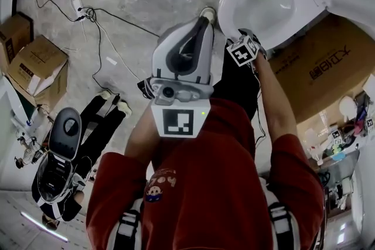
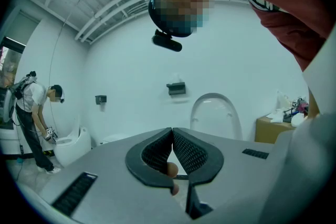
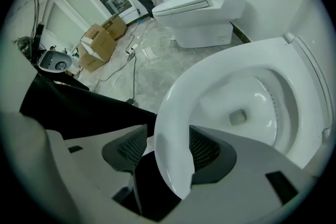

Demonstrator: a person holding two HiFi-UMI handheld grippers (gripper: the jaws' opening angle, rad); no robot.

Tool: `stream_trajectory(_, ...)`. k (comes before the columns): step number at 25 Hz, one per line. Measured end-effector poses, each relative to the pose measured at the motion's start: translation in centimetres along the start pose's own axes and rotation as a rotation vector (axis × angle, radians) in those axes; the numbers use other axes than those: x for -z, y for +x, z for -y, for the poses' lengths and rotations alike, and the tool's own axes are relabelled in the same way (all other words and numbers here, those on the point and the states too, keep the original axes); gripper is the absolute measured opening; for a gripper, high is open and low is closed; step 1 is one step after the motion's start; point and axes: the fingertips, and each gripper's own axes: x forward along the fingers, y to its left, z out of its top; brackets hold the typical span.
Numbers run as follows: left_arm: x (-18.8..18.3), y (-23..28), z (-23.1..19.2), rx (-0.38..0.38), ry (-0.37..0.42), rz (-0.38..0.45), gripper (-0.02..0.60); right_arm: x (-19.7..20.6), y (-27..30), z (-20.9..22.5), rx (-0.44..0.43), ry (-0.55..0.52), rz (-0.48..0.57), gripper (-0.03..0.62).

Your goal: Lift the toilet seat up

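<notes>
Left gripper (image 2: 172, 131) idles level at the chest, jaws closed on nothing. Toilet seat (image 3: 176, 113) lies down on the bowl, its front edge between the spread jaws of the right gripper (image 3: 169, 147). Grasp step, probably: close on that edge, then swing upward.

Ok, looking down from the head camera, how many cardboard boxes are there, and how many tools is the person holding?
Cardboard boxes: 3
Tools held, left tool and right tool: 2
Total: 5
</notes>
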Motion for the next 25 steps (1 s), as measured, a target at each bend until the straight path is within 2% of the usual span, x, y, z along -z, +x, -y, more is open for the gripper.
stream_trajectory(8, 3.1, 0.2, 0.9, 0.004, 0.001, -0.031, 0.018, 1.0, 2.3, 0.0, -0.008, -0.016, -0.051, 0.224)
stream_trajectory(17, 4.5, 0.0, 1.0, 0.006, 0.010, -0.065, 0.018, 1.5, 4.4, -0.1, -0.008, -0.123, -0.103, 0.236)
stream_trajectory(25, 4.8, -0.3, 0.6, 0.000, 0.009, -0.066, 0.018, 1.4, 4.8, -0.2, -0.020, -0.097, -0.098, 0.241)
